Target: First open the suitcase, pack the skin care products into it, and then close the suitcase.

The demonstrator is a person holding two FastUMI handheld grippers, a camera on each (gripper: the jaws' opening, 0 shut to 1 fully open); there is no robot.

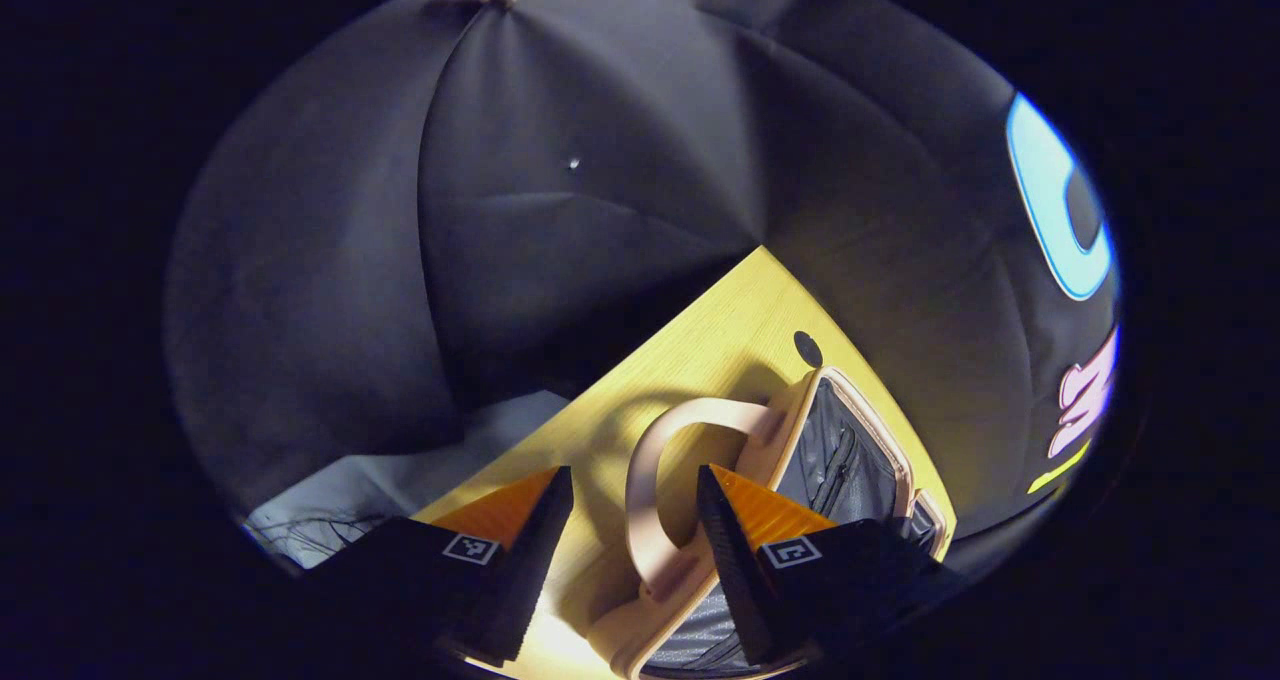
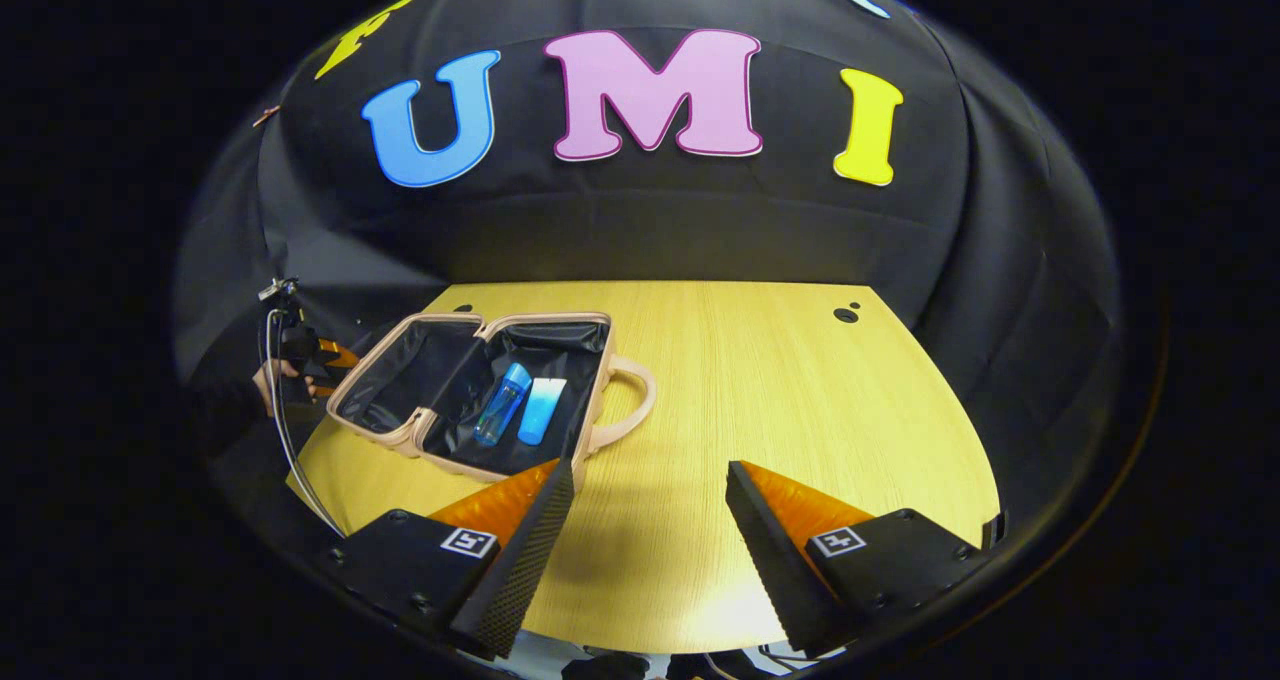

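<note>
A beige suitcase point(image 2: 545, 318) lies open on the left of the wooden table point(image 2: 800, 410), both black-lined halves facing up. In its right half lie a blue bottle point(image 2: 503, 403) and a pale blue tube point(image 2: 541, 410). My right gripper point(image 2: 651, 467) hovers open over bare table, just right of the case and near its handle point(image 2: 632, 400). My left gripper point(image 1: 634, 472) is open at the case's far left side, and the beige handle point(image 1: 690, 412) of that half lies between its fingers untouched. That suitcase half point(image 1: 790, 430) shows its grey lining. The left gripper point(image 2: 310, 355) and a hand are seen beyond the case.
The table's right half and front are bare wood, with a small dark hole point(image 2: 845, 314) near the back edge. The hole point(image 1: 807, 348) also sits just past the case. Black cloth walls stand close behind and beside the table. A cable point(image 2: 285, 430) hangs from the left gripper.
</note>
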